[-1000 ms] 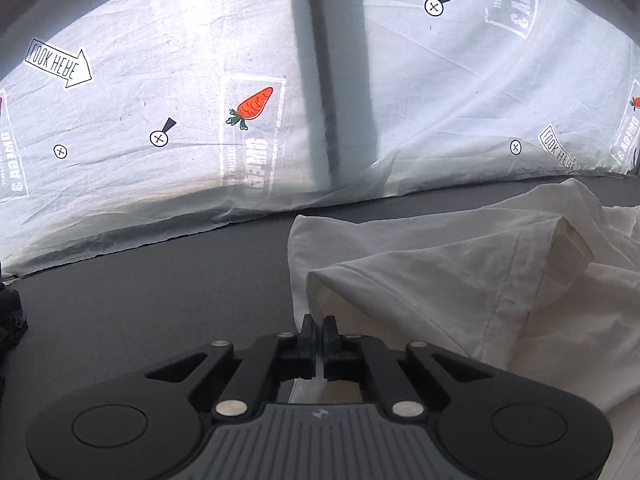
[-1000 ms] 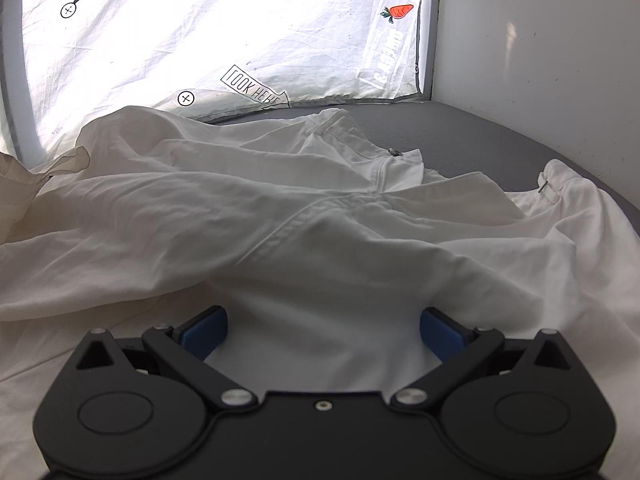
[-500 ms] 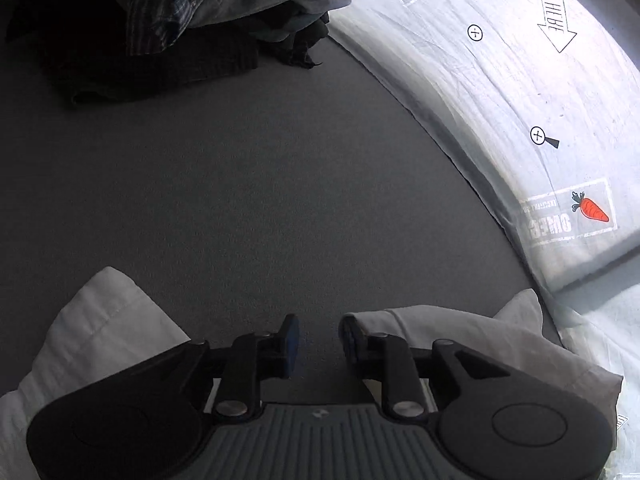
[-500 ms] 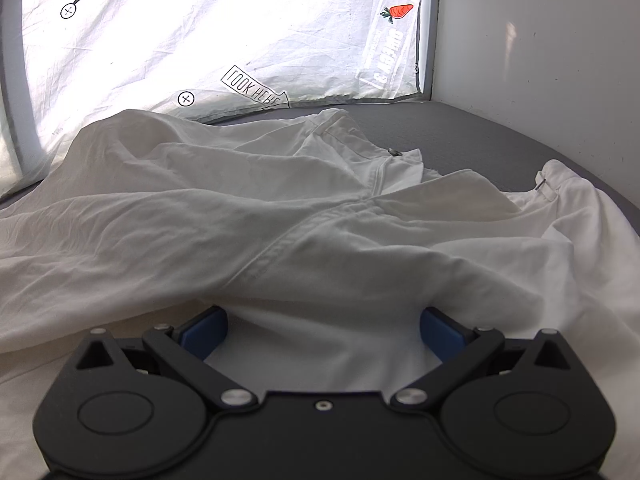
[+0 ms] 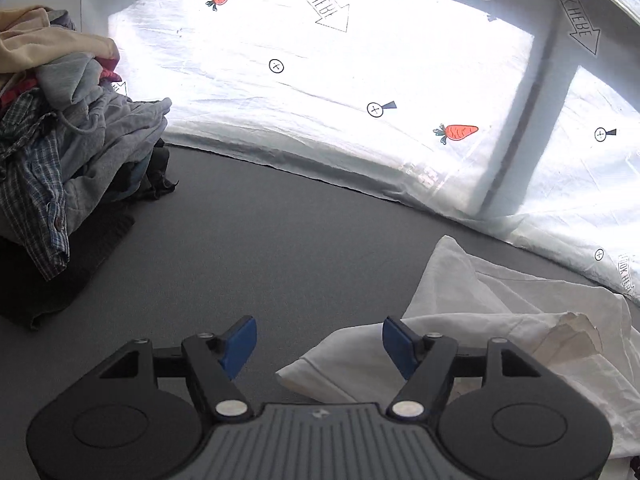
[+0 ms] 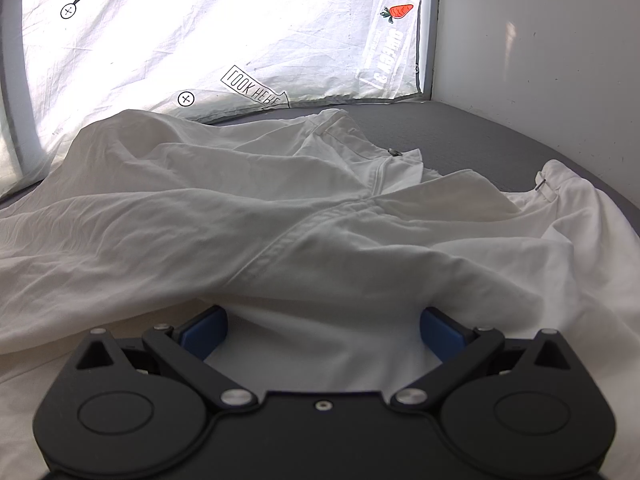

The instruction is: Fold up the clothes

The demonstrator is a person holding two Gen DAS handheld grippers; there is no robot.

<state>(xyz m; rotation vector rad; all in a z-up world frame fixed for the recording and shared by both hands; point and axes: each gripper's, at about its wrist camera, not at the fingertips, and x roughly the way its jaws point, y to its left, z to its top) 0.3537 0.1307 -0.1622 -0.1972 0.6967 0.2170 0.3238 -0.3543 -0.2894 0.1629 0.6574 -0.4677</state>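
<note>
A white garment (image 6: 280, 216) lies rumpled on the dark grey table (image 6: 472, 136), its waistband and button at the far right. My right gripper (image 6: 322, 324) is open, low over the cloth, with a fold of it lying between the blue pads (image 6: 204, 330). In the left wrist view a folded end of the white garment (image 5: 500, 320) lies at the lower right. My left gripper (image 5: 316, 344) is open and empty, just above the table (image 5: 280, 240), its right pad next to the cloth's edge.
A tall pile of mixed clothes (image 5: 60, 140), plaid and grey, stands at the left of the table. A bright white printed sheet (image 5: 360, 100) hangs along the far edge. A white wall (image 6: 540, 60) bounds the right side.
My left gripper, shut on the white cloth a second ago, has opened and let it go, swinging left and back toward the sheet. The right gripper has stayed still; the cloth's left side settled lower.
</note>
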